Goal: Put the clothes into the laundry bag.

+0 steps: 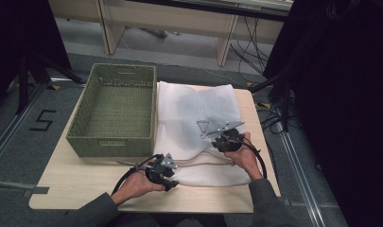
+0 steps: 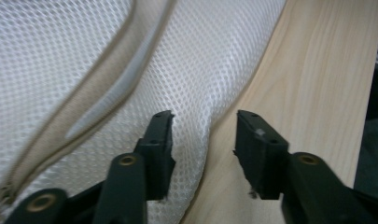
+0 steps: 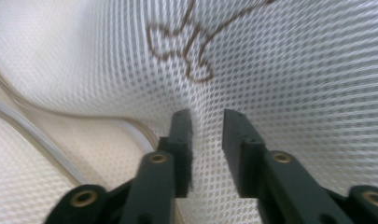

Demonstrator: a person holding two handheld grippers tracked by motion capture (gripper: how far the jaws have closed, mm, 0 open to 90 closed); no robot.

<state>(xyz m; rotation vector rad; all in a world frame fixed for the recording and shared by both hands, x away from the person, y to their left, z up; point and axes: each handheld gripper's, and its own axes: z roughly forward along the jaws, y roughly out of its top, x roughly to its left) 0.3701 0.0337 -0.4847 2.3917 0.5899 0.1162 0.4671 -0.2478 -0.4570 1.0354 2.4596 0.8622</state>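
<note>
Blurred brown print (image 3: 186, 51) on mesh cloth (image 3: 294, 70), top cut off.

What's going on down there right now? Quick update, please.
Left gripper open at the white mesh bag's edge. Right gripper open over the bag, nothing held. Green basket alongside. Nothing in the way.

Light wooden table (image 1: 85, 182) with green basket (image 1: 114, 111), white mesh bag (image 1: 196, 118).
</note>
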